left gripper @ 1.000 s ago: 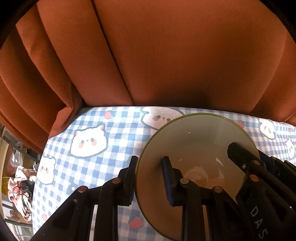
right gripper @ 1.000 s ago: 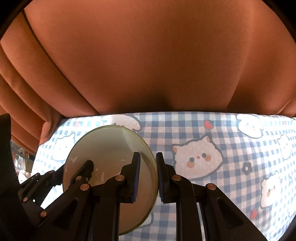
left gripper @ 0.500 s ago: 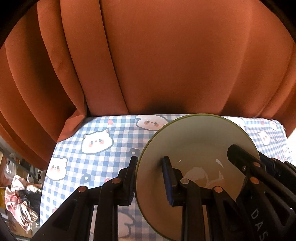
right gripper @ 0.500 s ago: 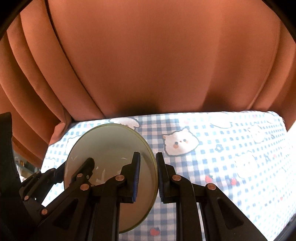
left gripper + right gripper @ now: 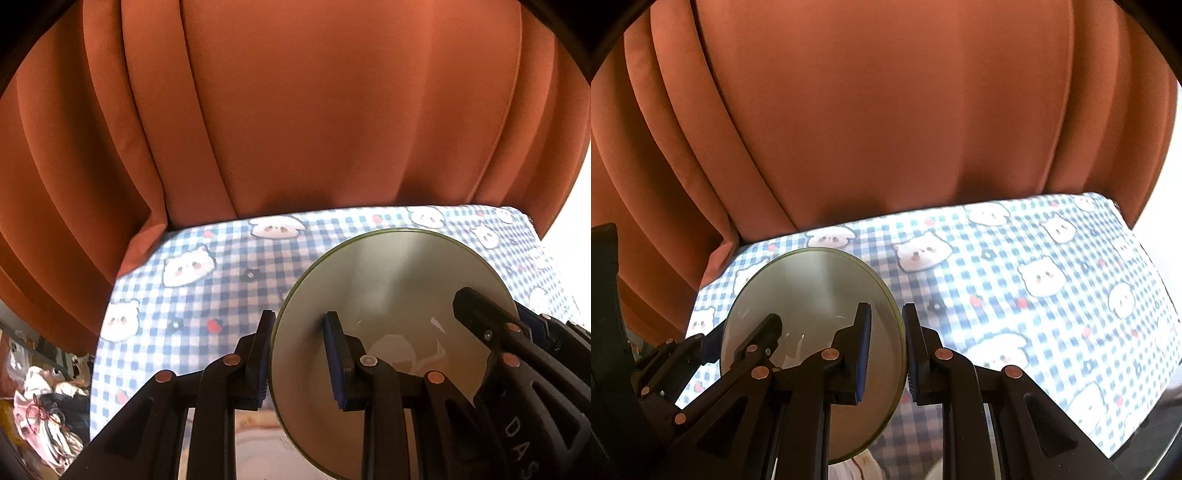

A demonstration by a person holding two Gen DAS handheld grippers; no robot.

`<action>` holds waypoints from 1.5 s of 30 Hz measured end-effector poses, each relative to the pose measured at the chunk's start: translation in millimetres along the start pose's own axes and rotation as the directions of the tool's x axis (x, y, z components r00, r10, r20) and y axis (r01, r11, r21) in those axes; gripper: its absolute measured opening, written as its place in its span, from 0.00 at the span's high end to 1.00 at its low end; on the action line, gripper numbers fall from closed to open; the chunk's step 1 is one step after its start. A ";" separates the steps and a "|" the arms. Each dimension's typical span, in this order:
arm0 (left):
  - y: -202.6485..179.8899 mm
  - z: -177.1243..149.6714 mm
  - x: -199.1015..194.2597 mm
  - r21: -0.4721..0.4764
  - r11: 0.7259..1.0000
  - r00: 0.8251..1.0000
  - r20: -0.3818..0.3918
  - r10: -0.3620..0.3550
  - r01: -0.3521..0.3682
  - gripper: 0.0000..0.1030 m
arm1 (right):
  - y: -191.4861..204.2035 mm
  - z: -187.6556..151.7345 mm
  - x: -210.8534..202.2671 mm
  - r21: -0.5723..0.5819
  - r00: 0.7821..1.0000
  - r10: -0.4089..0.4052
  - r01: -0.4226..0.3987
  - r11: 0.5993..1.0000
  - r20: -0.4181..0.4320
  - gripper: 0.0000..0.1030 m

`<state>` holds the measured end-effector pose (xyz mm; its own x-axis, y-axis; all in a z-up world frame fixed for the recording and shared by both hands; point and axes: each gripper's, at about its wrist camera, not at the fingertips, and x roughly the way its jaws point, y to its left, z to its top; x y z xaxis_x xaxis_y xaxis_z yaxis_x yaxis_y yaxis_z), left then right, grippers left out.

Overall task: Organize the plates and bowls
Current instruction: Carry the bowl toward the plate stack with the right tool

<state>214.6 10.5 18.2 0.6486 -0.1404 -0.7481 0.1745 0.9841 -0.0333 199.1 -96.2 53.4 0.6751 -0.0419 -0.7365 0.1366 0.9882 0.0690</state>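
Two grippers carry one bowl above a table. The left gripper (image 5: 299, 354) is clamped on the bowl (image 5: 391, 295) at its left rim: one pad presses the outer wall, the other the inner wall. The right gripper (image 5: 886, 354) is clamped on the same bowl (image 5: 812, 299) at the opposite, right rim, again with one pad inside and one outside. In each view the far gripper shows across the bowl's opening, so the two grips face one another across the width of the bowl.

The bowl is pale, with a thin green edge, and it hangs clear of the checked tablecloth (image 5: 1052, 314) with its opening turned up and toward the cameras. It has no long axis; the line that matters runs from one clamped rim to the other, across the person's front. Neither hand is nearer: both hold it, and the bowl lies directly between them.

Behind the table hangs an orange curtain (image 5: 332, 110). A pale rounded shape shows under the bowl at the lower edge of both views; it may be another dish, but too little is visible to say.

Judgement: any setting-down requires both grippers to move together and keep that rim-to-rim line level, since one side dropping alone would tip the bowl.
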 end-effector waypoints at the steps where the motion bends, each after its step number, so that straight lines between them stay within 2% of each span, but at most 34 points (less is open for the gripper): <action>1: -2.9 -3.1 -2.9 -0.003 1.000 1.000 -0.004 -0.010 0.010 0.76 | -1.6 -3.0 -3.2 0.003 1.000 -0.002 0.002 1.000 0.000 0.80; 11: -44.0 -37.4 -31.3 0.011 1.000 1.000 -0.004 -0.022 0.022 0.76 | -38.2 -36.0 -37.1 0.016 1.000 -0.026 0.026 1.000 0.004 0.80; 21: -93.4 -75.5 -40.5 -0.032 0.999 0.999 -0.033 0.034 -0.036 0.76 | -93.9 -69.2 -55.6 -0.026 0.999 0.026 -0.027 0.999 -0.025 0.80; 33: -128.4 -116.6 -25.9 -0.092 0.990 0.990 -0.099 0.100 -0.109 0.75 | -137.6 -102.4 -38.4 -0.092 0.990 0.088 -0.098 0.991 -0.112 0.80; 45: -128.9 -136.5 -9.2 -0.140 0.975 0.977 -0.147 0.154 -0.174 0.74 | -141.8 -117.8 -13.0 -0.148 0.974 0.117 -0.147 0.978 -0.196 0.80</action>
<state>85.0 -100.2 -61.1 0.5518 0.0302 -0.8335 -0.0468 0.9989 0.0052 85.6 -218.4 -26.1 0.5310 0.1033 -0.8411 -0.0725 0.9944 0.0764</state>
